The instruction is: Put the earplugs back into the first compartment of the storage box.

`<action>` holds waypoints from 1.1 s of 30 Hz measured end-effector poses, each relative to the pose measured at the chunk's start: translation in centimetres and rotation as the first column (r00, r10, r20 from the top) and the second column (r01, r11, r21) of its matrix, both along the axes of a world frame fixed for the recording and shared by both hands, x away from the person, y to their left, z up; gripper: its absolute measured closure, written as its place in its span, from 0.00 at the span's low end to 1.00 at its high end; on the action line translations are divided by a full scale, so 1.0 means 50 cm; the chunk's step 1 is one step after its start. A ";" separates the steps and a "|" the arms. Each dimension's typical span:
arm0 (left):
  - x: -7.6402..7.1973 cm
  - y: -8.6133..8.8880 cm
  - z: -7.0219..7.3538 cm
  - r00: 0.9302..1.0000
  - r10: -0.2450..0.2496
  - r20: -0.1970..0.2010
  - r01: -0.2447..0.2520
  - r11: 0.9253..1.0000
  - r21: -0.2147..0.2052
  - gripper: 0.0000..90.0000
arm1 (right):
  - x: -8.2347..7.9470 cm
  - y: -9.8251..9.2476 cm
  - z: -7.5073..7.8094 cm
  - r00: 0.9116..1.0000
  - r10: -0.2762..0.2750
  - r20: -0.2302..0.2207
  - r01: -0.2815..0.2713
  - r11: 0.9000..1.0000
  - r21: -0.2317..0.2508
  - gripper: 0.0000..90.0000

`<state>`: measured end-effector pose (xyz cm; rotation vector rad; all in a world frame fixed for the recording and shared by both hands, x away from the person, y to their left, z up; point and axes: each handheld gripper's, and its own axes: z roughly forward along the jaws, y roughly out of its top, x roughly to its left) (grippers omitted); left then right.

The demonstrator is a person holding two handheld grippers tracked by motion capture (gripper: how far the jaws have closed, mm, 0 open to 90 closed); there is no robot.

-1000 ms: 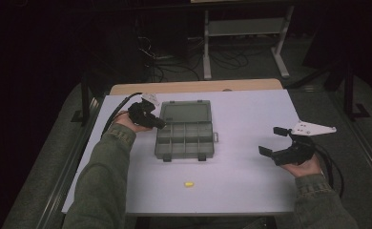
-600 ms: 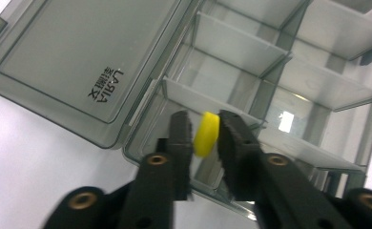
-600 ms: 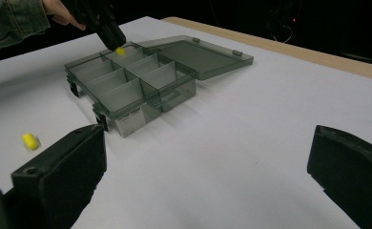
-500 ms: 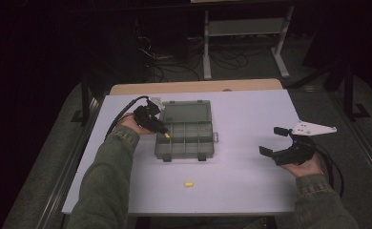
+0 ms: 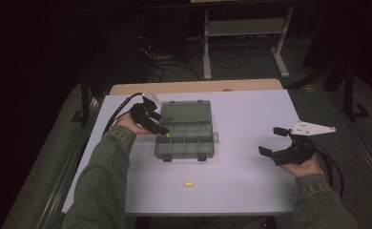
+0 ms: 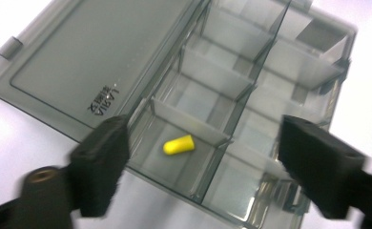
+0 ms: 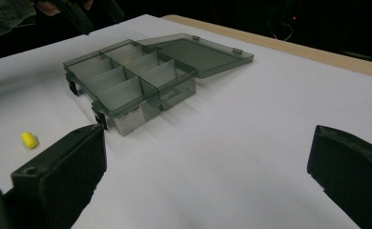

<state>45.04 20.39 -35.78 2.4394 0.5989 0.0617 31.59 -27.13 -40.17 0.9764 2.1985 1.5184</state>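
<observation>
Left gripper view: earplug point(image 6: 179, 145) lies inside organizer box point(image 6: 251, 71).

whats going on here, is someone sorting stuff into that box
Yes. A person with a gripper in each hand is putting yellow earplugs into an open grey compartment box. The left gripper has just been opening its jaws over the box, and one earplug now lies loose in a compartment, with nothing between the jaws. A second earplug waits on the white table in front of the box. The right gripper hovers open off to the side, holding nothing.
</observation>
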 end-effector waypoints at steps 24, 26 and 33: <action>-0.094 -0.036 0.035 0.992 -0.082 0.097 0.083 0.996 -0.011 0.00 | -0.001 0.000 0.000 1.000 0.001 -0.001 -0.001 1.000 0.002 0.00; -0.102 -0.036 0.034 0.991 -0.083 0.103 0.086 0.996 -0.020 0.00 | -0.001 0.000 0.000 1.000 0.000 -0.003 0.000 1.000 0.002 0.00; -0.128 -0.044 0.015 0.989 -0.104 0.103 0.106 0.994 -0.011 0.00 | -0.001 0.001 0.000 1.000 0.001 -0.003 -0.001 1.000 -0.001 0.00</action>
